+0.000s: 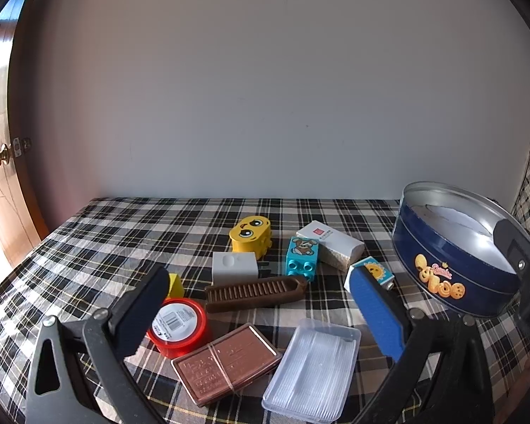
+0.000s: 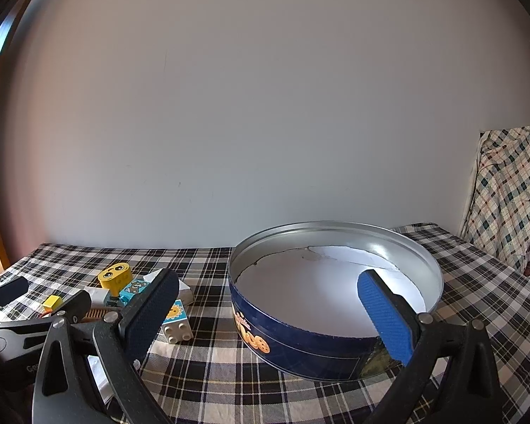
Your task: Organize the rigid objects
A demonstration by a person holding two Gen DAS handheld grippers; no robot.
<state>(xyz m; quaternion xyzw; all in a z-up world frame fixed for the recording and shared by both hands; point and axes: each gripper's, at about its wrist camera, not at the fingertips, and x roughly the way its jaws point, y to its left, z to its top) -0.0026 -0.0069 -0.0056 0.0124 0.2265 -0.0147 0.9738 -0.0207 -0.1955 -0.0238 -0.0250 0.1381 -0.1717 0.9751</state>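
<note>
We've got the left gripper [image 1: 261, 312] hovering low over the clutter near the red lid [image 1: 178, 327], fingers wide apart, holding nothing. Right gripper [image 2: 272, 312] sits level at the blue tin [image 2: 332, 349], fingers spread too

Right hand-held gripper [image 2: 268, 314] hovering with jaws spread wide over a checked tabletop [image 2: 477, 282]. A round blue tin [image 2: 300, 346] is sitting open between the fingers, its pale floor showing. At left, a yellow face block [image 2: 115, 277], a turquoise bear block [image 2: 134, 289], a sun-printed white block [image 2: 176, 321] and a small yellow cube [image 2: 52, 302] are lying clustered, with the left hand-held gripper [image 2: 46, 296] intruding beside them.
</note>
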